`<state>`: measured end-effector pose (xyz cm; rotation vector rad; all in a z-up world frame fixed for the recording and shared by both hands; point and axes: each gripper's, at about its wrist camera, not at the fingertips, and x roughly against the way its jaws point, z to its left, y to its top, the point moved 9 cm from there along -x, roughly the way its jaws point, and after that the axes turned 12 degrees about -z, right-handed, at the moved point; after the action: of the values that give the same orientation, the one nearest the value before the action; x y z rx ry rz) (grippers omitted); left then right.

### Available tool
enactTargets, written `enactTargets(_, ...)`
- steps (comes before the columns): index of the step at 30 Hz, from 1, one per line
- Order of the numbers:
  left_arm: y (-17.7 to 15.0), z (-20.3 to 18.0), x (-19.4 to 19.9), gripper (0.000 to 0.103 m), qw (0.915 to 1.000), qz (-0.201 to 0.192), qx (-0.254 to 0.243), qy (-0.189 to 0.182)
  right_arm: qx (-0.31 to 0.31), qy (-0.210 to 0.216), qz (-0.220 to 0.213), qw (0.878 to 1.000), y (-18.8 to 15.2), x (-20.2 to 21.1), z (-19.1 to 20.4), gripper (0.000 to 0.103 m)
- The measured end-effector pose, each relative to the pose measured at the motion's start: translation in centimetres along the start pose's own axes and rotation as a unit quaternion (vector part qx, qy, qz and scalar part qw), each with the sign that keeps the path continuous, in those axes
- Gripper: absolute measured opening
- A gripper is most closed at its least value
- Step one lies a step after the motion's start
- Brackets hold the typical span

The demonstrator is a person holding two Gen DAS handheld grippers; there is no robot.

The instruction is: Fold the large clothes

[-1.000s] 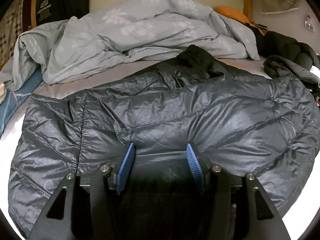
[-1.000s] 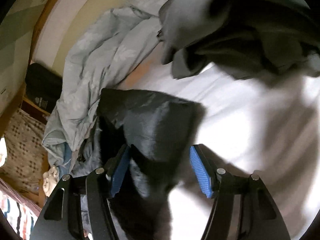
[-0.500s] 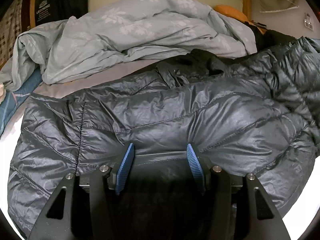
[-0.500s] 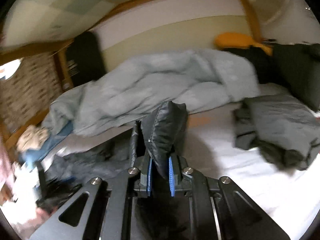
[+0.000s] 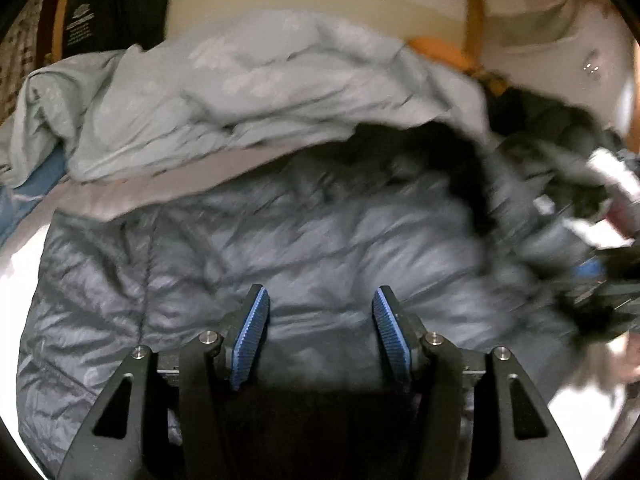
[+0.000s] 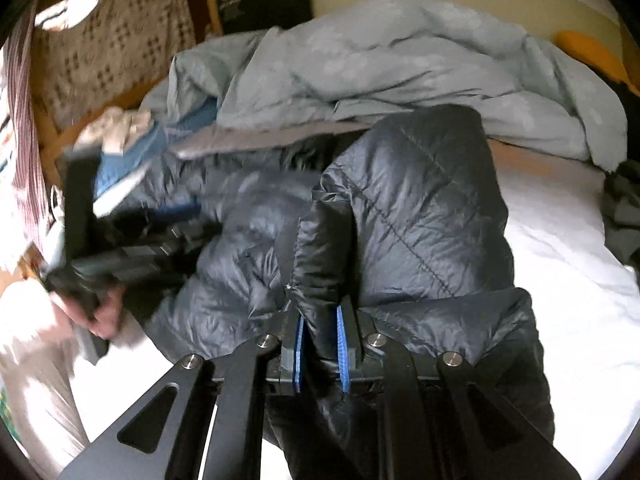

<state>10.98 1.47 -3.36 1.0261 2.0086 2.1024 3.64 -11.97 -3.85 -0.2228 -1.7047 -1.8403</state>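
1. Across the white-sheeted bed (image 6: 568, 240) lies the dark grey quilted puffer jacket (image 5: 312, 248), spread flat with its sleeve side lifted toward the middle.
2. Clamped on a bunched fold of that jacket, the right gripper (image 6: 320, 344) has its blue pads pressing the fabric from both sides; the carried sleeve drapes above the jacket's body.
3. With jaws standing apart, the left gripper (image 5: 320, 332) hovers at the jacket's near hem; nothing is pinched between its pads, though fabric lies under them.
4. To do the fold well, I judge the right should lay the sleeve flat across the back, edge aligned with the side seam, while the left pins the hem so the slippery shell does not slide.
5. Puffy filling will likely spring up; pressing after release should help.
6. Beyond the jacket, the crumpled pale blue-grey duvet (image 5: 260, 92) crowds the far edge, and a dark garment (image 6: 624, 216) sits off to the right, limiting room.
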Motion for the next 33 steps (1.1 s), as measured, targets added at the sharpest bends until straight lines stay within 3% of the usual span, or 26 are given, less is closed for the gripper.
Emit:
enactTargets(4,3.0,-2.5,2.1,0.062,0.9953,-0.032,0.040,-0.083,-0.012,0.042,0.017,0.999,-1.0,0.1,0.8,0.013)
enactTargets(9,5.4,-5.6,1.5,0.063,0.9922,-0.023,0.039,-0.116,0.010,0.067,0.021,0.997,-1.3,1.3,1.7,0.014)
enactTargets(14,7.8,-9.4,-3.8,0.064,0.9867,0.034,0.063,-0.146,-0.012,0.079,0.020,0.997,-1.6,2.2,0.9,0.014)
enactTargets(18,7.4,-11.0,-9.0,0.061,0.9832,0.097,0.078,-0.134,-0.016,0.085,0.020,0.996,-1.7,2.9,0.9,0.014)
enactTargets(20,7.3,-11.5,-10.3,0.035,0.9807,0.107,0.092,-0.135,-0.011,0.084,0.018,0.996,-1.8,3.2,0.6,0.014)
enactTargets(21,7.2,-11.8,-10.6,0.000,0.9783,0.111,0.097,-0.145,-0.010,0.083,0.017,0.996,-1.9,3.4,0.4,0.014)
enactTargets(22,7.4,-12.2,-10.6,0.001,0.9765,0.110,0.099,-0.156,-0.010,0.081,0.016,0.997,-1.9,3.6,0.2,0.014)
enactTargets(27,11.1,-11.9,-6.9,0.001,0.9873,0.014,0.059,-0.146,-0.053,0.067,-0.009,0.996,-0.5,5.3,-1.7,0.016)
enactTargets(33,16.1,-9.8,-1.4,0.003,0.9880,-0.066,0.042,-0.133,-0.068,0.022,-0.073,0.995,2.5,8.2,-4.4,0.017)
